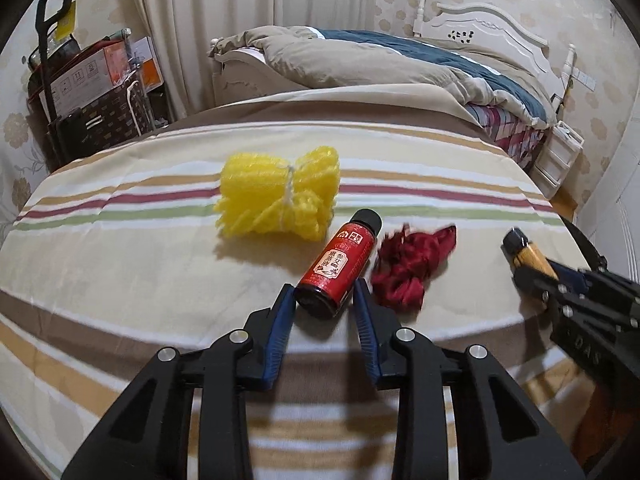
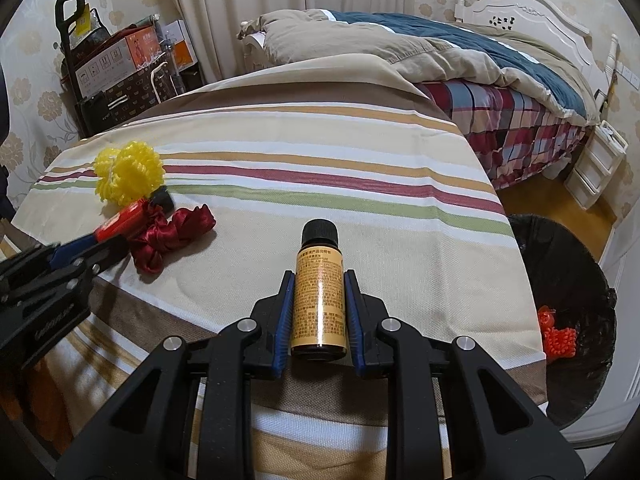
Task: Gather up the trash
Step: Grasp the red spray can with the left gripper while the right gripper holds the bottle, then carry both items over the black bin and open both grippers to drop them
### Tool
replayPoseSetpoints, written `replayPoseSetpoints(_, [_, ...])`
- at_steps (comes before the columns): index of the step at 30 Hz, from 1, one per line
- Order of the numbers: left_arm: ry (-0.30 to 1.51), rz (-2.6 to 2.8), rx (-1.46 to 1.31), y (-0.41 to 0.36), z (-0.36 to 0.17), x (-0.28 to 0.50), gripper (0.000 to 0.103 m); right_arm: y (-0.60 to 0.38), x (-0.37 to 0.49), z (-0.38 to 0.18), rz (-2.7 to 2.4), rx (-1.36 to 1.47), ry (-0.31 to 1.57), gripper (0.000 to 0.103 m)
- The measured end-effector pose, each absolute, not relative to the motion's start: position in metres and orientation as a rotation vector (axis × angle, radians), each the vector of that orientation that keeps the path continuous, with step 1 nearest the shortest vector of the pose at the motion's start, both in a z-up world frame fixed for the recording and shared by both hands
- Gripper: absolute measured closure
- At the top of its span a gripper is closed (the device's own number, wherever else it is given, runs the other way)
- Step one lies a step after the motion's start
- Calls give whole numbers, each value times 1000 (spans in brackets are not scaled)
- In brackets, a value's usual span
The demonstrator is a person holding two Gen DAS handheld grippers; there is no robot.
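Left wrist view: left gripper [image 1: 324,294] narrowed around red-labelled bottle [image 1: 339,264] lying on striped tablecloth [image 1: 120,264], pads beside its base. Right gripper [image 2: 318,302] clamping amber bottle [image 2: 319,300]. Risk, likely: shallow grip near the base letting round bottle slip or roll towards red ribbon [image 1: 408,264].

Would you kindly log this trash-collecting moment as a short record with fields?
surface: striped cloth
left gripper: fingers around the base of the red bottle, contact unclear
right gripper: shut on the yellow-label bottle
loose items: yellow mesh bundle behind the red bottle; red ribbon beside it
bin: black-lined trash bin off the cloth's right edge, orange mesh inside
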State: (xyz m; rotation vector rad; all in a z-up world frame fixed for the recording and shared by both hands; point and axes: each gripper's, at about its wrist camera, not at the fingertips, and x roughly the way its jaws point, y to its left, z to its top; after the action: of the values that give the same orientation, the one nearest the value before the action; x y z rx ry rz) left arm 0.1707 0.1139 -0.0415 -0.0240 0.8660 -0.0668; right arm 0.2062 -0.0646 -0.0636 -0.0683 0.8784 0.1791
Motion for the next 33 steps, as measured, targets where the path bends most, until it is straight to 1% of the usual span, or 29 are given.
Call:
replayPoseSetpoints(7, [881,-36,-2,113,-43,167,70,-63,206,-64,177,-76,878,79])
replayPoseSetpoints(14, [890,-42,49,102,-45,179,55,-63,206,-63,176,-79,877,79])
replayPoseSetpoints(17, [890,-44,41,102,-45,183,55,-63,206,-63,177,-76,878,79])
replayPoseSetpoints(19, [888,-56,38,102,-45,183,59,-63,205,-63,177,-77,877,79])
replayPoseSetpoints(21, [883,-66,41,101,-44,182,69,-63,205,-63,178,-76,876,80])
replayPoseSetpoints(23, [880,-80,45,100,-44,180,76,-63,205,-63,178,-77,877,80])
replayPoseSetpoints(33, [859,-78,4,104,-40,156,76,-66,199,-61,176,-59,865,80])
